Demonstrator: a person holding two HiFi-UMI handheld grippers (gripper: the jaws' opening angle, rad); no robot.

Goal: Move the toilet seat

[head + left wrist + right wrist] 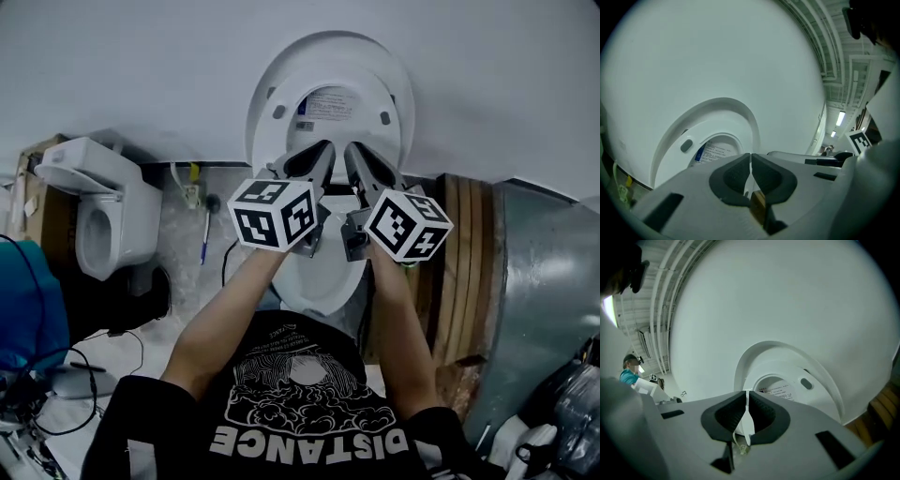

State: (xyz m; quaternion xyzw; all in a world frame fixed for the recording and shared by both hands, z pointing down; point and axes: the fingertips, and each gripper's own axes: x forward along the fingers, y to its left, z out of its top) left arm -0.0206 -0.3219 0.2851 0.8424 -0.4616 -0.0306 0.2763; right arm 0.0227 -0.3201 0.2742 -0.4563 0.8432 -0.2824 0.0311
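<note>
Toilet seat (361, 80) (693, 131) (787, 362) is up, standing on end over the bowl (323, 281) and leaning back against the pale wall (141, 66). Its underside faces us, with a grey bumper on each side. A printed label (328, 103) shows through its opening.

Both tools point straight at it. In the head view, the left gripper (314, 155) (750, 157) and the right gripper (359, 155) (746, 394) sit side by side, tips over the lower part of the raised ring, just above the bowl's back edge.

Left gripper view: the jaws are pressed together with only a hairline slit between the dark pads, and the seat arches beyond them, up and to the left. Right gripper view: the jaws are closed too. A narrow white sliver shows in the gap, though what it is cannot be told, and the seat rises beyond them to the right.

Off to the left, a second toilet (98, 216) stands on the floor. Wooden boards (464, 262) lean at the right.
</note>
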